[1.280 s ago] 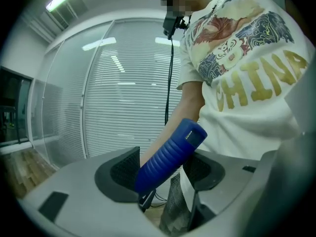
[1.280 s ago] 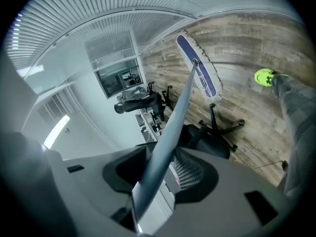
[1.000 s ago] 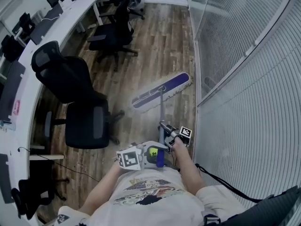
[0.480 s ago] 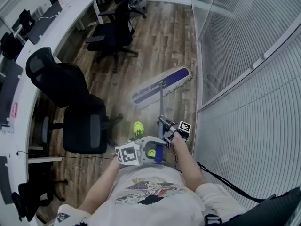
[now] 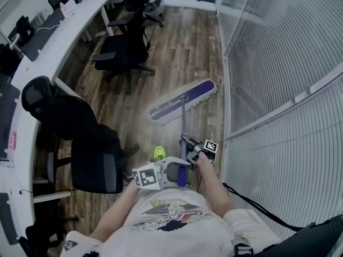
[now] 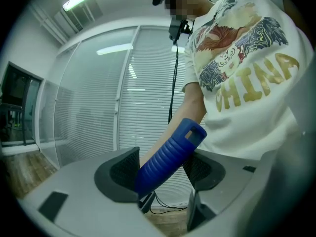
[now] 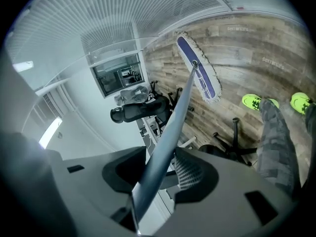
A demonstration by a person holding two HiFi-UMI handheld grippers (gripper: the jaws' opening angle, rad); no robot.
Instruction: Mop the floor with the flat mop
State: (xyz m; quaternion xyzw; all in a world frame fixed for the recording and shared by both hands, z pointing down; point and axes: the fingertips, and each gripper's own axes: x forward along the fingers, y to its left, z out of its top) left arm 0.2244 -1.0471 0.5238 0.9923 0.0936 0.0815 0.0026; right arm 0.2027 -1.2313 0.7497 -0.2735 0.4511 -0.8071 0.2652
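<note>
The left gripper [image 6: 160, 169] clamps the blue grip [image 6: 167, 154] and the right gripper [image 7: 159, 174] the pole [image 7: 173, 127] below it, to steer the mop head [image 5: 182, 101] at twelve o'clock.

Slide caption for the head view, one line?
Left gripper clamps the blue ribbed handle, right gripper the grey metal pole; the purple flat mop head rests on wood-plank floor.

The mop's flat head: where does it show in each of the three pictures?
Head view: mop head at centre, on the wood floor beside the glass wall.
Left gripper view: not in it; only the mop's blue grip between the jaws.
Right gripper view: mop head upper middle, at the pole's far end.
Shared landmark: the wood floor.
</note>
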